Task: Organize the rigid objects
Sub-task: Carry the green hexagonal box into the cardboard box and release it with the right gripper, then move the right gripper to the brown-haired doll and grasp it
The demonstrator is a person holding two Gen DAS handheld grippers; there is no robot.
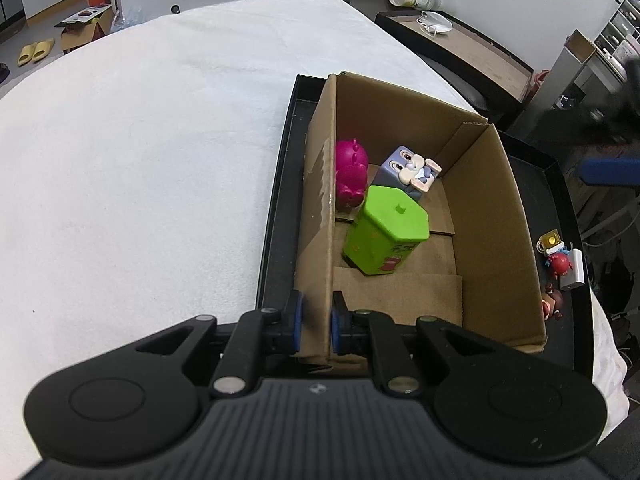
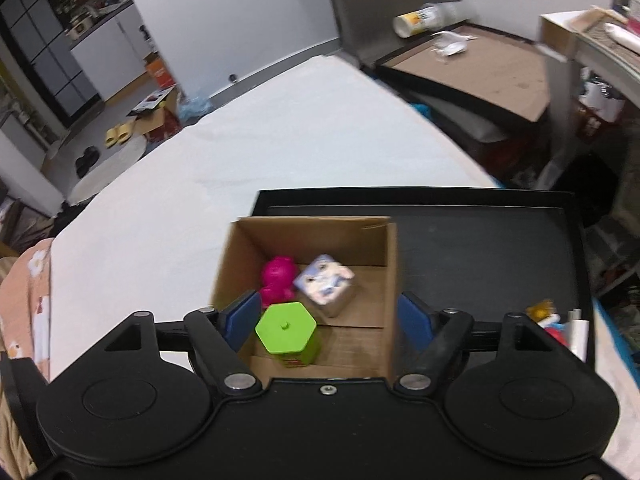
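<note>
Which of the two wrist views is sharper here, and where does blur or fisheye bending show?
Left wrist view: crisp; the green container and cardboard box edges read cleanly, though the table edge bows strongly and a dark smear blurs the far right. Right wrist view: motion-blurred throughout; the rabbit cube and pink toy are soft, and the black tray rim bends.

A: How does the left hand-held gripper point(image 1: 316, 322) stand?
B: Angled downward, its blue pads point(image 1: 297, 320) pinched nearly together.
A: And the right hand-held gripper point(image 2: 328, 320)?
B: Also tilted down, pads spread wide, gripping nothing.
</note>
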